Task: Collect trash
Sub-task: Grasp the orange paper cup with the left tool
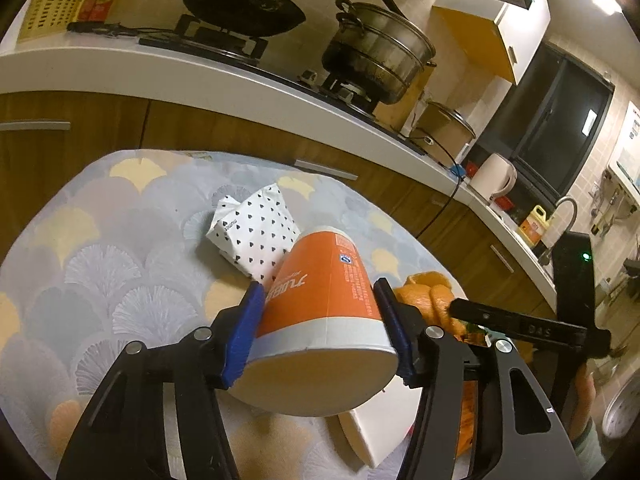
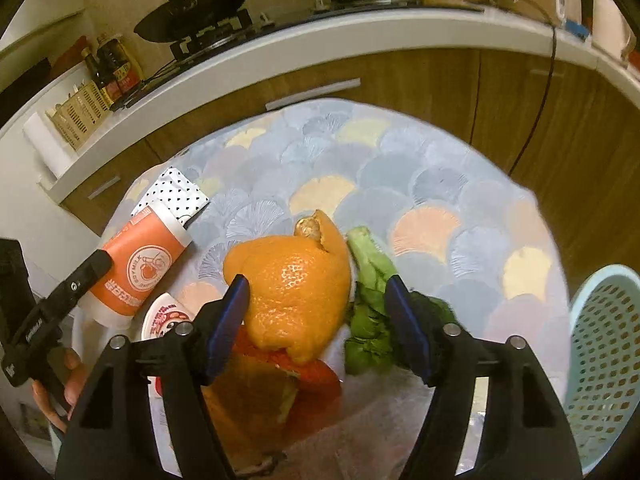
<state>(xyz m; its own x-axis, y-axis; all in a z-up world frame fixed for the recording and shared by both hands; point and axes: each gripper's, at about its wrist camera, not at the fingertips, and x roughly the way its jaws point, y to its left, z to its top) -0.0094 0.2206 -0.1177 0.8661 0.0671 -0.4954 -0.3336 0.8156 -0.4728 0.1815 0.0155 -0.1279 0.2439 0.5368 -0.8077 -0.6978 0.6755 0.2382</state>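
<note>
Two hand-held grippers | left (image 1: pixel 318 330) clamps "SOYMILK" cup (image 1: pixel 320 312) | right (image 2: pixel 316 320) open around orange peel (image 2: pixel 296 284)

One orange paper cup (image 1: pixel 320 300), one dotted packet (image 1: pixel 256 232), one orange peel (image 2: pixel 292 292), one leafy green (image 2: pixel 368 304), one basket (image 2: pixel 604 360).

Dim warm indoor light, heavy fisheye bending, dark vignetted corners, slight blur.
</note>
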